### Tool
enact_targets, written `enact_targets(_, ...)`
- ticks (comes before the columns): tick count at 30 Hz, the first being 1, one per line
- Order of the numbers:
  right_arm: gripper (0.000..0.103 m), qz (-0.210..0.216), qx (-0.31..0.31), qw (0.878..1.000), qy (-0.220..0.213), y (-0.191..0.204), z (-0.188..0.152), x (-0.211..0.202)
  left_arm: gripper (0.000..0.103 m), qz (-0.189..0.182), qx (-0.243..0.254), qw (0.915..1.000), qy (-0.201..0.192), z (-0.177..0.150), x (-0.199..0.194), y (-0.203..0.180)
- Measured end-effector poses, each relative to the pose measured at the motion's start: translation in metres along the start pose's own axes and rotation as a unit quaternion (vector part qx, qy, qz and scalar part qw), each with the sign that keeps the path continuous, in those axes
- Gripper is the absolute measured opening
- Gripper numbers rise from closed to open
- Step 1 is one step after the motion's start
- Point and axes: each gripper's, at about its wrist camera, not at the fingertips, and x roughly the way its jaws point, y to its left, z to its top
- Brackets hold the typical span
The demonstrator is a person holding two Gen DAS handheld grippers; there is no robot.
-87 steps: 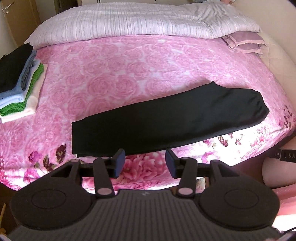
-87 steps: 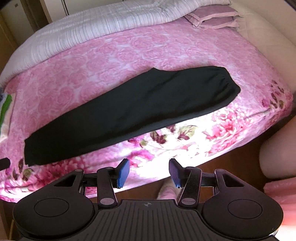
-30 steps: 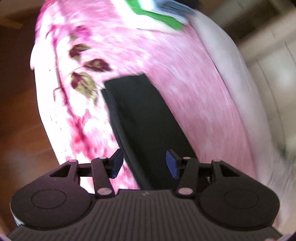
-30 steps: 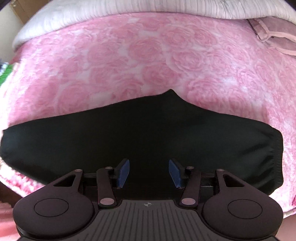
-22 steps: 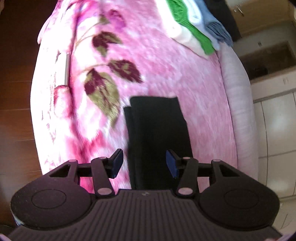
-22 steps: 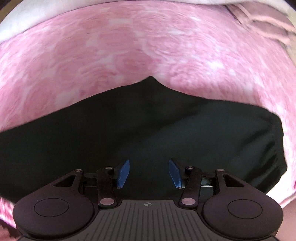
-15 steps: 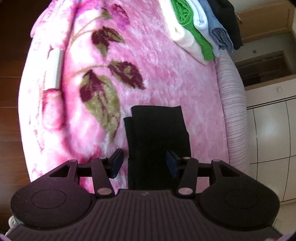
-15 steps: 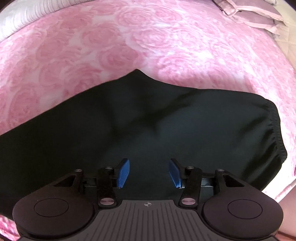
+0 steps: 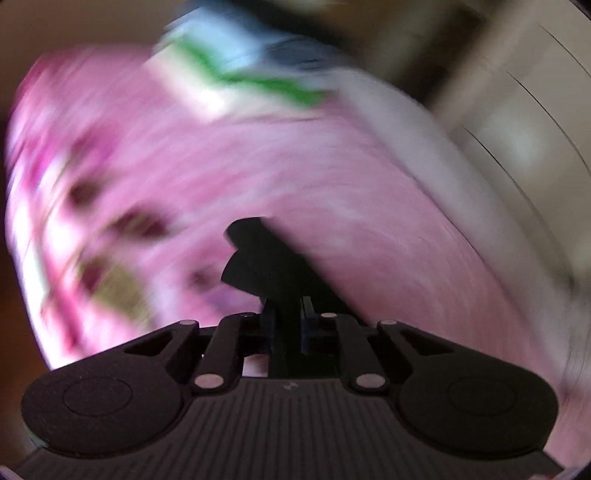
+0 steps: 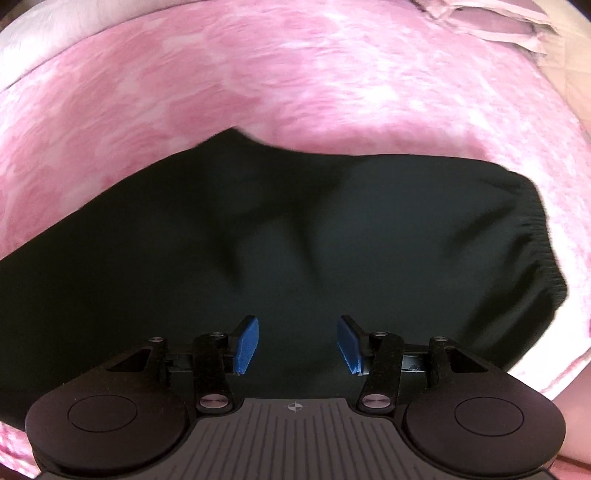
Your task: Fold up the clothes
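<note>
Left wrist view is very blurry, but it shows the left claw (image 9: 286, 319) pinched together on the thin end of the black pants (image 9: 258, 266), which stick out just ahead of it and look lifted a little off the pink blanket (image 9: 258, 177). Far ahead of this claw, at the top of the picture, sits a pile of folded clothes (image 9: 229, 74), smeared into green, white and blue. Right wrist view is much sharper. It shows the right claw (image 10: 297, 345) with its blue fingers (image 10: 246, 345) wide apart and holding nothing, hanging just above the wide part of the pants (image 10: 277, 236). The stretchy waist band lies off to the right of this claw, and soft wrinkles run through the cloth just ahead of it. A pillow (image 10: 491, 18) peeks in far ahead and to the right. What could go wrong: the left claw holds only a small bit of cloth, so I think a fast pull could make it slip out. Nothing holds the wide end down, so the whole pants might slide instead of folding. The wrinkles could get pressed into the fold and make it lumpy. Only the left view shows the pinch and the pile. Only the right view shows the waist band, the wrinkles and the empty claw.
</note>
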Motion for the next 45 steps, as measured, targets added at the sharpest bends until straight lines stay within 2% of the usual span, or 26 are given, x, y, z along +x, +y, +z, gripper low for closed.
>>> enact_targets(2,0.051,-0.005,0.015,1.000,-0.003,-0.023,0.000,-0.001,0.008,-0.024,0.087,0.9959,-0.005,-0.001,-0.006,-0.043)
enact_targets(4,0.051,-0.007,0.032,0.999,-0.007,-0.046,0.000,-0.003,0.008,-0.049,0.174,0.9835,-0.010,-0.003,-0.012,-0.086)
enact_targets(6,0.051,-0.007,0.052,0.999,-0.013,-0.069,-0.002,-0.005,0.008,-0.102,0.214,0.9714,0.008,-0.032,-0.010,-0.129)
enact_targets(8,0.051,-0.004,0.067,0.997,-0.022,-0.088,-0.004,-0.007,0.010,-0.139,0.244,0.9576,0.063,-0.078,0.002,-0.160)
enact_targets(10,0.051,0.001,0.078,0.997,-0.030,-0.101,-0.007,-0.008,0.016,-0.173,0.273,0.9386,0.121,-0.125,0.016,-0.190)
enact_targets(12,0.051,0.010,0.088,0.995,-0.038,-0.114,-0.012,-0.009,0.020,-0.176,0.286,0.9203,0.200,-0.171,0.034,-0.205)
enact_targets(14,0.051,0.032,0.098,0.994,-0.044,-0.122,-0.016,-0.012,0.019,-0.173,0.294,0.9078,0.244,-0.195,0.035,-0.210)
enact_targets(16,0.051,0.063,0.112,0.990,-0.059,-0.127,-0.020,-0.015,0.026,-0.165,0.295,0.9074,0.250,-0.185,0.026,-0.203)
enact_targets(19,0.051,0.119,0.135,0.981,-0.072,-0.128,-0.027,-0.018,0.028,-0.152,0.293,0.9090,0.254,-0.163,0.011,-0.190)
enact_targets(21,0.051,0.172,0.151,0.972,-0.054,-0.121,-0.033,-0.013,0.027,-0.143,0.292,0.9099,0.257,-0.149,0.002,-0.181)
enact_targets(23,0.051,0.215,0.164,0.962,-0.035,-0.104,-0.038,-0.006,0.027,-0.101,0.294,0.9136,0.262,-0.131,0.002,-0.168)
enact_targets(26,0.051,0.271,0.179,0.946,-0.007,-0.073,-0.045,0.006,0.026,-0.057,0.261,0.9269,0.264,-0.101,0.012,-0.149)
enact_targets(33,0.051,0.387,0.209,0.896,0.051,-0.004,-0.060,0.033,0.026,-0.059,0.227,0.9341,0.269,-0.075,0.030,-0.131)
enact_targets(37,0.051,0.360,0.211,0.908,0.036,0.007,-0.062,0.041,0.026,-0.061,0.208,0.9373,0.273,-0.061,0.041,-0.122)
enact_targets(41,0.050,0.363,0.221,0.905,0.018,0.015,-0.063,0.040,0.026,-0.064,0.198,0.9371,0.280,-0.058,0.046,-0.115)
enact_targets(43,0.034,0.371,0.207,0.905,0.014,0.023,-0.064,0.042,0.026,-0.065,0.193,0.9369,0.284,-0.056,0.047,-0.112)
enact_targets(45,0.019,0.353,0.184,0.917,0.011,0.034,-0.063,0.045,0.026,-0.066,0.190,0.9370,0.285,-0.056,0.050,-0.111)
